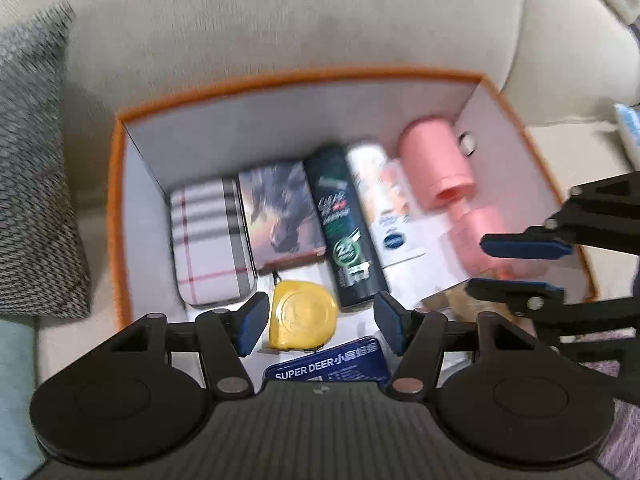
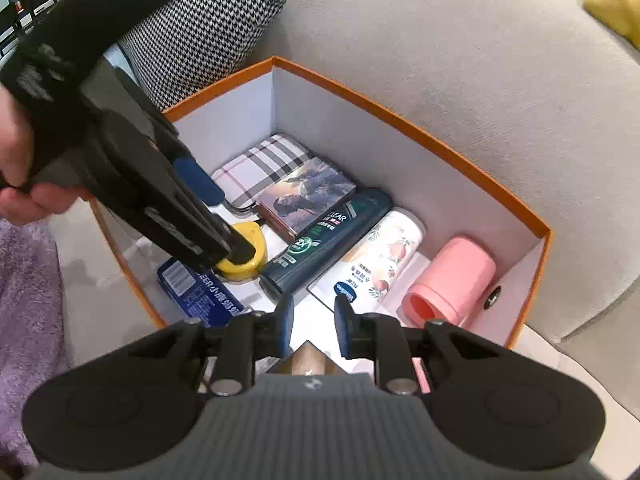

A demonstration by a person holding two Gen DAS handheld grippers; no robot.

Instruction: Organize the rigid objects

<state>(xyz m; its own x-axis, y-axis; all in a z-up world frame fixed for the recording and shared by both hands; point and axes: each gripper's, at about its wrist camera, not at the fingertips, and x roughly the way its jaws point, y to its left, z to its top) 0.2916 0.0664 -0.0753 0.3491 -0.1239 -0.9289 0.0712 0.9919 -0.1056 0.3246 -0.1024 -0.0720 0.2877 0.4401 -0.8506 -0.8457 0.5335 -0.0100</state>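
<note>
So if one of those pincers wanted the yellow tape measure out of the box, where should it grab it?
Probably from straight above, pinching the yellow tape measure across its two curved edges. It lies flat on the floor of the orange box, so the broad face offers no hold, and there seems to be free space beside it.

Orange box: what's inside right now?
Orange box holds a plaid case, picture box, dark bottle, floral bottle, pink cup, yellow disc, blue tin. Near corner hidden.
</note>
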